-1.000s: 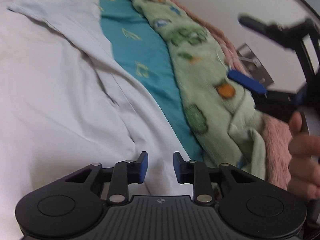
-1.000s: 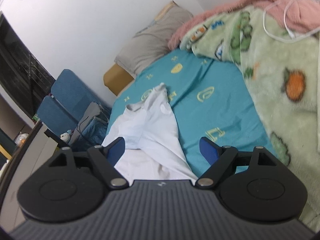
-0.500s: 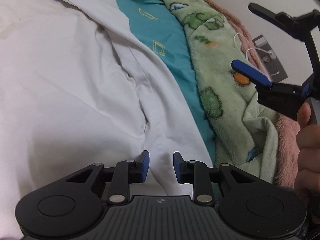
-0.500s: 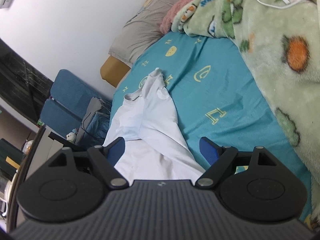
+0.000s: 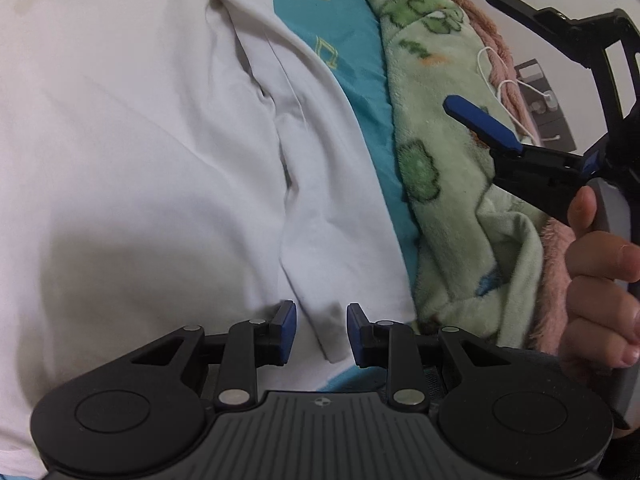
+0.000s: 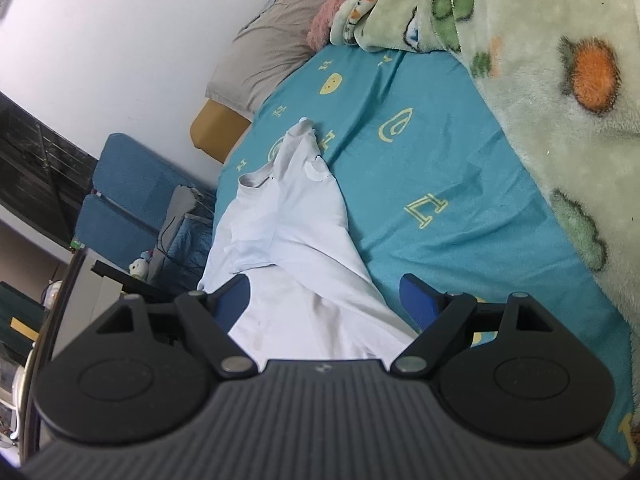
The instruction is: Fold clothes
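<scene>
A white T-shirt [image 5: 140, 160] lies spread on a teal bed sheet [image 5: 352, 92]. My left gripper [image 5: 321, 334] is low over the shirt's near hem corner; its blue pads [image 5: 287, 330] stand a little apart on either side of a fabric fold, not closed on it. My right gripper [image 6: 326, 300] is wide open and empty above the shirt [image 6: 288, 220], whose collar points to the far end. It also shows in the left wrist view [image 5: 520, 80], raised at the right, held by a hand.
A green cartoon blanket [image 6: 540, 60] and pink blanket [image 5: 556, 248] lie along the right of the bed, with a white cable [image 5: 504, 92] on them. A grey pillow [image 6: 272, 48] lies at the head. A blue chair [image 6: 120, 200] stands beside the bed.
My left gripper has moved toward the shirt's near hem corner, which now lies between its fingers. My right gripper has tilted downward over the bed, still wide open.
</scene>
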Action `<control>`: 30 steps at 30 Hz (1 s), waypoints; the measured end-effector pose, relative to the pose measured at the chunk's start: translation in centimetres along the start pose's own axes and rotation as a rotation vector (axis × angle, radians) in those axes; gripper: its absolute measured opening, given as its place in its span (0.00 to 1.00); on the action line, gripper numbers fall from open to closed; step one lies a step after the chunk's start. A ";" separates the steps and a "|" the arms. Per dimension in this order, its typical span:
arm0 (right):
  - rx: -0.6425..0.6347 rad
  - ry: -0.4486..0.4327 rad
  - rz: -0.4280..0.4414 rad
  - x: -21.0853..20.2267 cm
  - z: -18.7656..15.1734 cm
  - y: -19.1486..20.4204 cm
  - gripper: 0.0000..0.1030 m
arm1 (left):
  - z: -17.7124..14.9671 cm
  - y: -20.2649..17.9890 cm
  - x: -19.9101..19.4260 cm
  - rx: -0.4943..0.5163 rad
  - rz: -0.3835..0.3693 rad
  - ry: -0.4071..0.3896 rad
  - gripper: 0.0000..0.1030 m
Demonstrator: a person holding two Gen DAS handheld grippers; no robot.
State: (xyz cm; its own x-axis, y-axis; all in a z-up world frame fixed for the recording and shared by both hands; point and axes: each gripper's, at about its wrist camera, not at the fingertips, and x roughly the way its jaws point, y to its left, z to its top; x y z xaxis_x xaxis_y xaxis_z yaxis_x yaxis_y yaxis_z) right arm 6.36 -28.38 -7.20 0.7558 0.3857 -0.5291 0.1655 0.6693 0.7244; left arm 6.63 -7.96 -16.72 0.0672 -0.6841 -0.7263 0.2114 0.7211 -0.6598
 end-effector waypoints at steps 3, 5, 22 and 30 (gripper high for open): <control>0.005 0.019 0.008 0.4 0.0 -0.2 0.81 | -0.4 0.7 0.2 -0.023 -0.044 0.035 0.28; 0.008 0.030 0.005 0.8 -0.1 -0.2 0.81 | -0.3 1.0 0.2 -0.031 -0.057 0.026 0.29; -0.016 -0.029 -0.055 0.6 0.2 -0.2 0.81 | -1.9 -2.0 -6.6 0.117 -0.034 -0.182 0.02; -0.068 -0.044 -0.089 -0.3 0.0 0.5 0.81 | -6.2 0.1 -12.9 -0.046 -0.024 -0.271 0.01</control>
State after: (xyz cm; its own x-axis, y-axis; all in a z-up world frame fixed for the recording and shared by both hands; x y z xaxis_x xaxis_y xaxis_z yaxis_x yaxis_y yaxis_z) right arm 6.24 -28.16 -6.66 0.7672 0.2960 -0.5691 0.1907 0.7418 0.6430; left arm -0.26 1.62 -8.59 0.3224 -0.7012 -0.6359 0.1724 0.7041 -0.6889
